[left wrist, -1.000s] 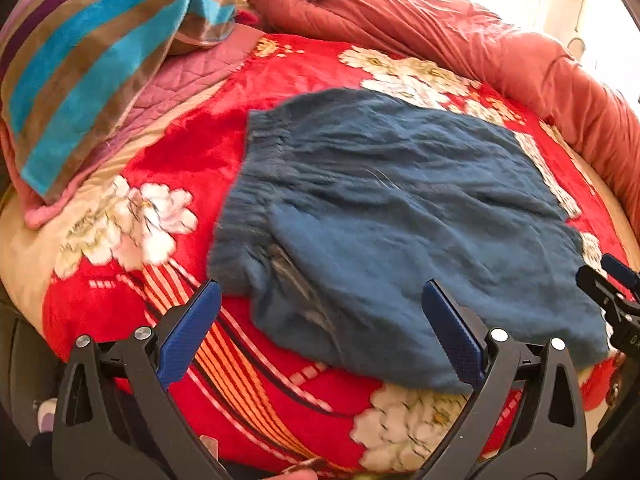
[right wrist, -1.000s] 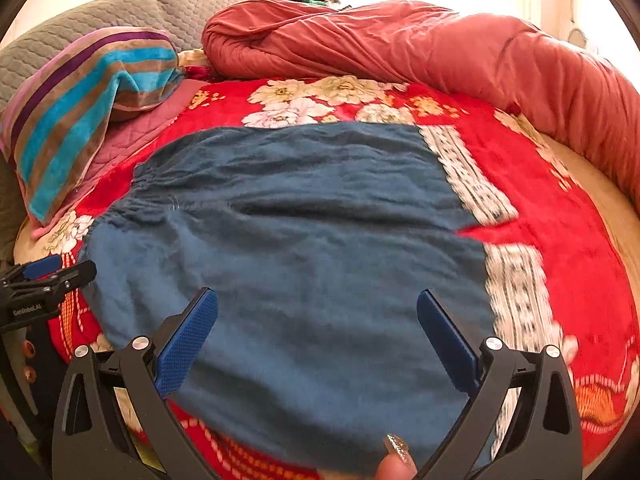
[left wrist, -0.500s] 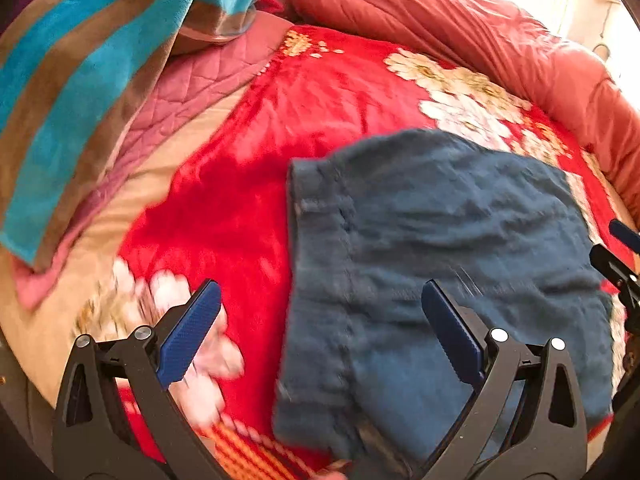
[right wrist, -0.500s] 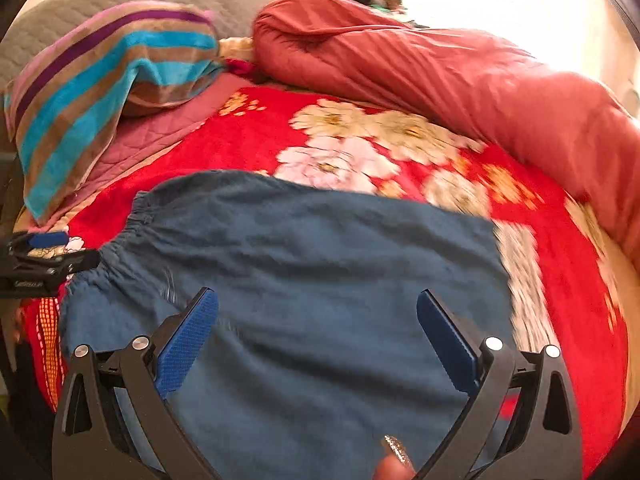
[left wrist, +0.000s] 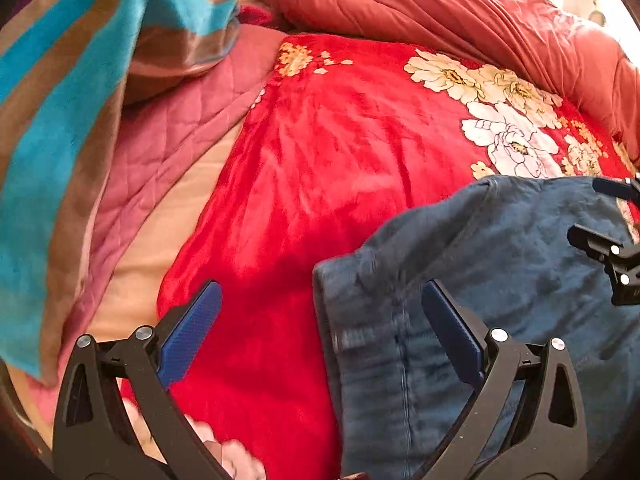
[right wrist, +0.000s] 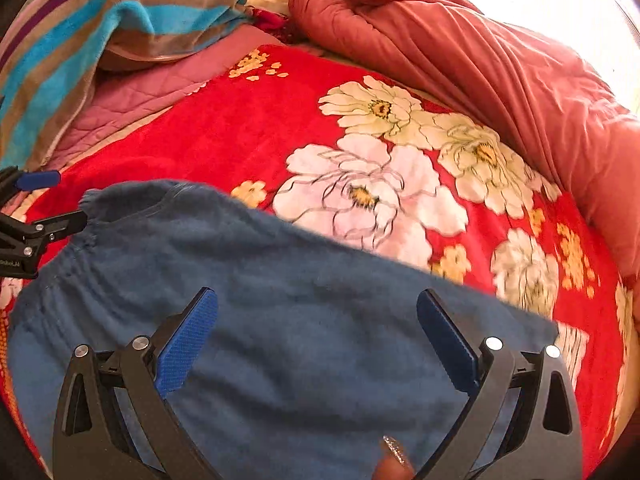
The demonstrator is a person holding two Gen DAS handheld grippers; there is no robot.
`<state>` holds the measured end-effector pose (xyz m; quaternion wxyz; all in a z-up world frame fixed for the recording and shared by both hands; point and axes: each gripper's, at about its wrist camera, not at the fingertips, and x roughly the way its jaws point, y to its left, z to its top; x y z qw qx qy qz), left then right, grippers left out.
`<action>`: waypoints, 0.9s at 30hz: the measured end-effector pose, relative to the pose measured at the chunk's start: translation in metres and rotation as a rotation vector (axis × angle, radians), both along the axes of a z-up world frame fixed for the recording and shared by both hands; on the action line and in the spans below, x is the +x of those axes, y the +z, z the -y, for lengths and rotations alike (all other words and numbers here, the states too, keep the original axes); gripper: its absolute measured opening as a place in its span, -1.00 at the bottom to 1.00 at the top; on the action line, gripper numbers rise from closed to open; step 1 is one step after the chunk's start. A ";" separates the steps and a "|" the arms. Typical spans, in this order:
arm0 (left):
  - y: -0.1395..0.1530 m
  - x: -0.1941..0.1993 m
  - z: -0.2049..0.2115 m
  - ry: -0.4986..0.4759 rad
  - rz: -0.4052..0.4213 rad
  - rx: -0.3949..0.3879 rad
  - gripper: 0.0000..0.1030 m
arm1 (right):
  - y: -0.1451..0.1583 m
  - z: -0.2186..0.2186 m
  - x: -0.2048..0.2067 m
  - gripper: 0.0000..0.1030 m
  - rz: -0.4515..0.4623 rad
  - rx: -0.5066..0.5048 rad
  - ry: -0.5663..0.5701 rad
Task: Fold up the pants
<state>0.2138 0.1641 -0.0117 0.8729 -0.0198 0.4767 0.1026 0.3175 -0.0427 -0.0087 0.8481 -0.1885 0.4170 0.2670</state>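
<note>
Since the earlier frames the pants fill more of both views: your tongs have advanced toward the head of the bed. The pants lie flat on the floral blanket, waistband toward the striped towel. Left tongs straddle the waistband edge; right tongs hover mid-cloth. Both gape, gripping nothing; a fold seems imminent.

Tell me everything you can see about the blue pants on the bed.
The pants are dusty blue, in a soft, slightly fuzzy cloth that looks like linen or brushed cotton. A gathered elastic waistband shows at the left end, puckered, with a stitched seam below it. They lie mostly flat on the red flowered blanket, lightly wrinkled. Both open claws, left claw and right claw, hover over them; neither grips the cloth. The hem end is out of view.
</note>
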 end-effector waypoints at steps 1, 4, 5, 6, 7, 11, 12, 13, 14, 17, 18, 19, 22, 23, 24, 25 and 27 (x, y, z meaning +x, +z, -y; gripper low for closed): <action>-0.002 0.005 0.001 -0.013 0.002 -0.004 0.80 | 0.000 -0.002 0.003 0.92 0.004 -0.005 0.005; -0.009 0.016 0.007 -0.060 -0.011 0.002 0.51 | -0.004 -0.009 0.016 0.92 -0.002 -0.028 0.038; -0.012 0.018 0.010 -0.074 -0.014 0.016 0.31 | -0.006 -0.012 0.019 0.92 -0.013 -0.035 0.053; -0.015 0.021 0.013 -0.096 -0.018 0.030 0.04 | -0.007 -0.014 0.022 0.92 -0.022 -0.039 0.061; -0.018 0.022 0.016 -0.127 -0.021 0.022 -0.14 | -0.009 -0.017 0.025 0.92 -0.028 -0.049 0.070; -0.017 0.016 0.015 -0.155 0.025 -0.014 -0.44 | -0.014 -0.027 0.029 0.92 0.005 -0.089 0.108; -0.015 0.013 0.012 -0.149 0.039 -0.034 -0.46 | -0.015 -0.029 0.029 0.92 0.014 -0.099 0.119; -0.011 0.008 0.008 -0.138 0.061 -0.063 -0.46 | -0.017 -0.031 0.029 0.92 0.023 -0.108 0.130; -0.006 0.003 0.006 -0.133 0.082 -0.078 -0.47 | -0.019 -0.034 0.028 0.91 0.033 -0.120 0.143; 0.013 -0.014 0.008 -0.138 0.158 -0.094 -0.48 | -0.024 -0.041 0.024 0.90 0.051 -0.142 0.181; 0.017 -0.018 0.009 -0.139 0.174 -0.103 -0.49 | -0.026 -0.044 0.022 0.88 0.054 -0.149 0.195; 0.022 -0.023 0.010 -0.143 0.193 -0.123 -0.49 | -0.027 -0.046 0.021 0.78 0.057 -0.151 0.205; 0.026 -0.033 0.019 -0.158 0.214 -0.107 -0.49 | -0.029 -0.049 0.013 0.01 0.012 -0.096 0.250; 0.025 -0.035 0.023 -0.163 0.213 -0.086 -0.49 | -0.027 -0.048 0.009 -0.37 -0.006 -0.064 0.263; 0.024 -0.038 0.025 -0.167 0.210 -0.068 -0.49 | -0.023 -0.045 0.002 -0.51 -0.004 -0.038 0.265; 0.022 -0.041 0.027 -0.168 0.204 -0.050 -0.49 | -0.020 -0.044 -0.003 -0.68 0.011 -0.034 0.260; 0.022 -0.048 0.027 -0.165 0.210 -0.039 -0.49 | -0.008 -0.033 -0.020 -0.78 0.051 0.010 0.245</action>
